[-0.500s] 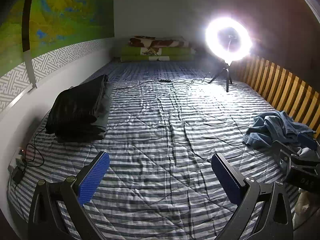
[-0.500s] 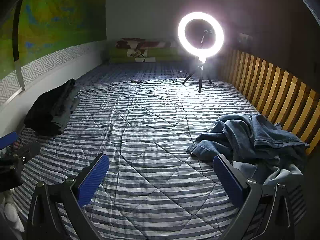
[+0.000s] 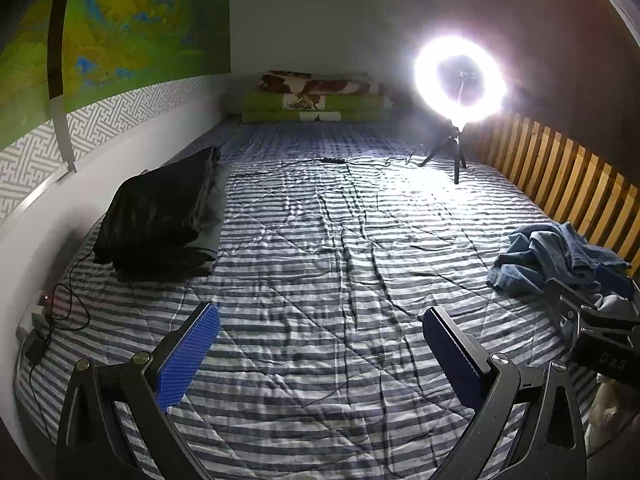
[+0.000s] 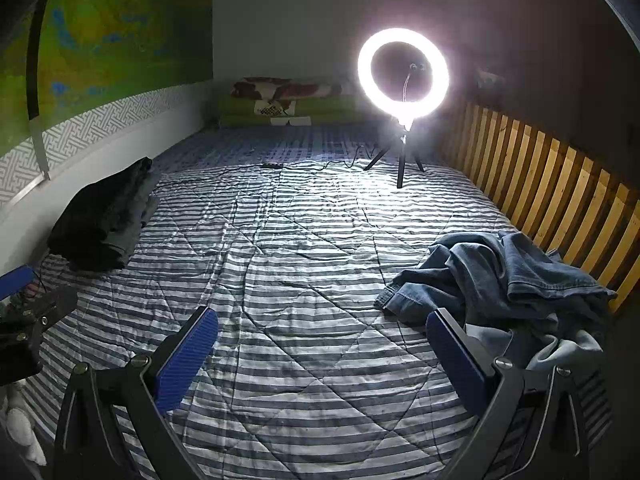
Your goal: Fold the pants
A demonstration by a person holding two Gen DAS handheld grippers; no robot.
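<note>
Left wrist view is showing the left gripper (image 3: pixel 320 344) hanging over a blue-and-white striped quilt (image 3: pixel 320 248), blue pads spread wide apart with nothing but bedding between them. Way off to its right, the crumpled blue jeans (image 3: pixel 556 256) are sitting in a heap near the wooden slat rail (image 3: pixel 560 176), and the right gripper (image 3: pixel 600 320) is poking into the edge of the picture just in front of that heap. Ahead and to the left of the left gripper, a stack of dark folded clothes (image 3: pixel 160 216) is lying against the wall side of the bed. Further ahead and to the right, a lit ring light (image 3: pixel 460 80) on a small tripod is standing on the quilt, with its cable trailing left across the bedding. Green pillows (image 3: pixel 316 108) are piling up at the far end.

Right wrist view is showing the right gripper (image 4: pixel 320 344) also gaping fully, holding nothing. The jeans (image 4: pixel 500 276) are lying just ahead of its right pad, and that pad is overlapping the near edge of the heap in the picture, though whether it's actually touching the denim is hard to say. The folded stack (image 4: pixel 104 220) is sitting well off to its left, and the ring light (image 4: pixel 402 72) is glowing far ahead.
</note>
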